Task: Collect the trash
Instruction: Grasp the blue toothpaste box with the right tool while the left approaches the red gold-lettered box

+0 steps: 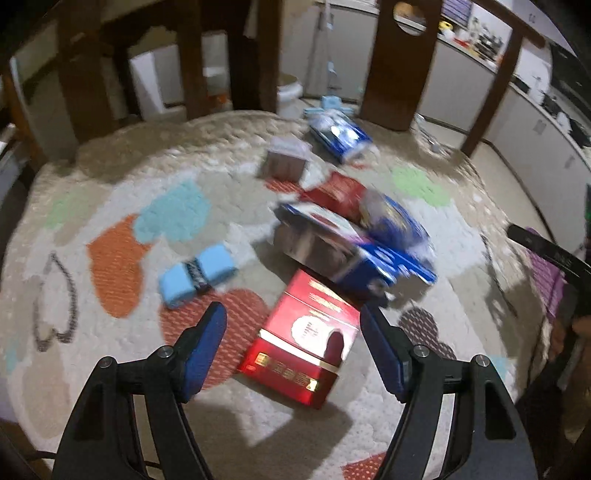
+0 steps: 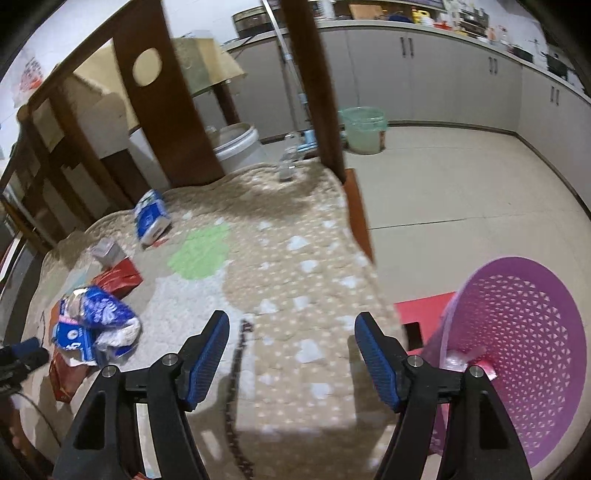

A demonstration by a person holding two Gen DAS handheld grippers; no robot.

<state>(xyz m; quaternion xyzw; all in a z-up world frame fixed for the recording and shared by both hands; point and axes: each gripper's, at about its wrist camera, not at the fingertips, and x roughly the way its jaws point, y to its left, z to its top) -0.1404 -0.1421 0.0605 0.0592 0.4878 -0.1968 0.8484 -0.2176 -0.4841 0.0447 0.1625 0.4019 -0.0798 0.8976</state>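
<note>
While both tongs are gaping with nothing between them, the left tongs (image 1: 291,314) are hovering just above the red box (image 1: 303,343), its gold lettering blurred unreadable. Right tongs (image 2: 291,323) are hanging over the rug (image 2: 280,258), the purple basket (image 2: 517,332) sitting beyond that box, off the rug's edge.

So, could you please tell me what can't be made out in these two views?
- Left wrist view: print on the red box and the blue packets is lost to motion blur.
- Right wrist view: the purple basket is cut off by the frame edge and the right gripper; its contents are unclear.
- Countertop items: too small.
</note>
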